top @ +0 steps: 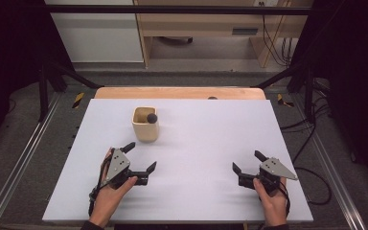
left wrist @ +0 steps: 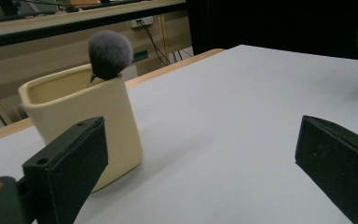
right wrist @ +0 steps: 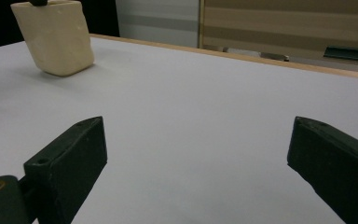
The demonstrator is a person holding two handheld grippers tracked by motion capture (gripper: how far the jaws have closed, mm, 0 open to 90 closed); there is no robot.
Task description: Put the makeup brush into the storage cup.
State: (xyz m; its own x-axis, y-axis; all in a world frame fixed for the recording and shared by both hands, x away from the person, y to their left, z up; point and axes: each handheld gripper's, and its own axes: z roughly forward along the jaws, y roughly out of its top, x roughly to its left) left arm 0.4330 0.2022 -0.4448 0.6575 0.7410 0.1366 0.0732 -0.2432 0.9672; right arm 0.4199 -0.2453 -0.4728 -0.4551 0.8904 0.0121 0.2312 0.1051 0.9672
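Observation:
A cream square cup (top: 145, 124) stands upright on the white table (top: 196, 143), left of centre. A brush with a fluffy dark grey head (top: 152, 117) leans in it, head up at the cup's right rim. In the left gripper view the cup (left wrist: 86, 121) is close, just behind the left jaw, with the brush head (left wrist: 110, 54) above its rim. My left gripper (top: 140, 156) sits open a little in front of the cup, nothing between its jaws. My right gripper (top: 248, 161) is open too, at the table's front right. In the right gripper view the cup (right wrist: 56, 37) stands far left.
The white table top ends in a wooden strip (top: 179, 92) at the far edge. Beyond it are a pale cabinet (top: 98, 33) and a wooden desk with hanging cables (top: 273, 43). Black frame legs (top: 43, 81) stand at both sides.

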